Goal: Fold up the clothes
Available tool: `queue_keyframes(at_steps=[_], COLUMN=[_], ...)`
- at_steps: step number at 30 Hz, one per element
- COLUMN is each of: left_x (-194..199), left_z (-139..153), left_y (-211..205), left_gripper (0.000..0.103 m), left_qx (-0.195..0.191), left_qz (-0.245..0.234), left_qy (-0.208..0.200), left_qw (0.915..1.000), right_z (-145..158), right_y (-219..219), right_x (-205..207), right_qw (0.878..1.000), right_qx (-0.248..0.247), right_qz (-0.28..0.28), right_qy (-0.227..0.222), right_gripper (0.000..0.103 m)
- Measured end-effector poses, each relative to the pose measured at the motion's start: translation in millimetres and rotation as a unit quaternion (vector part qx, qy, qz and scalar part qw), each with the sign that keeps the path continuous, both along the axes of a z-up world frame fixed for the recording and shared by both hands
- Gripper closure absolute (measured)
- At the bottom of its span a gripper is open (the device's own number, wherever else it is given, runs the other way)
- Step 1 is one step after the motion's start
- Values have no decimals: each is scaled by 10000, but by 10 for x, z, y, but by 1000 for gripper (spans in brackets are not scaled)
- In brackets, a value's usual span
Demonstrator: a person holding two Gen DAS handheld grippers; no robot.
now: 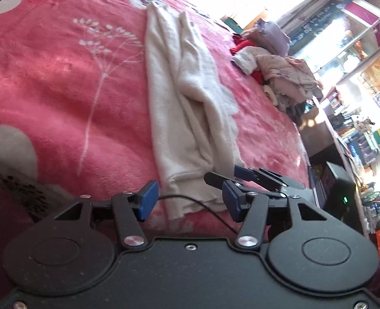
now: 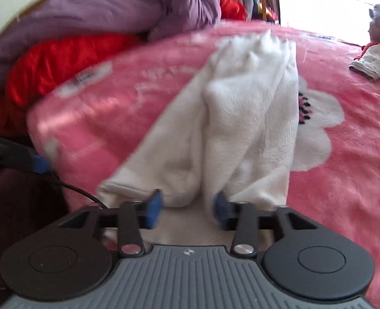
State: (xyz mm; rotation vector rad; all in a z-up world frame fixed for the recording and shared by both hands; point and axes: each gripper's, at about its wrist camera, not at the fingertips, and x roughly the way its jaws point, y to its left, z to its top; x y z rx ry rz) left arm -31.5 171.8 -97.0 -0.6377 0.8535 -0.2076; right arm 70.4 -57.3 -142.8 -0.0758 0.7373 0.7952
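Lying lengthwise on the bed, the cream garment (image 1: 187,108) runs from the upper middle of the left wrist view down to the lower middle, already gathered into a long narrow strip with soft ridges along it. That shape suits a fold end to end, which I judge to be the step in hand. Its near hem sits at the lower middle of both views, just ahead of the pads.

Left tool (image 1: 187,199): jaws apart, nothing between the blue pads; the hem lies just beyond them, not pinched. Right tool (image 2: 187,207): jaws also apart, straddling the near edge of the cloth. Right view is blurred, so contact with the pads cannot be settled; no grip shows. Both tools sit side by side at the same end, likely so each can take one corner of the hem and carry it over evenly.

Pink floral blanket (image 1: 61,82) underneath gives a flat, soft bed for laying folds. Heap of other clothes (image 1: 280,72) waits at the right of the left view, well apart. Purple bedding (image 2: 99,5) and a red cover (image 2: 61,59) fill the upper left of the right view.
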Motion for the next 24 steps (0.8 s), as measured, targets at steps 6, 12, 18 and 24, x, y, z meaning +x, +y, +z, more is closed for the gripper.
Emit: queue_keyframes(at_steps=[6, 12, 18, 24], left_x=[260, 817, 1374, 1627], left_z=[223, 116, 10, -49], left_y=[-10, -26, 3, -30], left_gripper=[49, 49, 49, 49], left_qx=[-141, -616, -967, -818], left_qz=[-90, 90, 423, 314], left_qy=[-338, -322, -230, 35], left_qw=[9993, 9975, 9942, 9962], right_z=[149, 192, 77, -52], right_y=[-303, -306, 40, 11], right_x=[-139, -5, 134, 357], right_qw=[9994, 9979, 9956, 9997], right_qx=[309, 96, -499, -87], right_qz=[-154, -266, -95, -240], right_qy=[-87, -584, -792, 4], right_gripper=[46, 47, 49, 89])
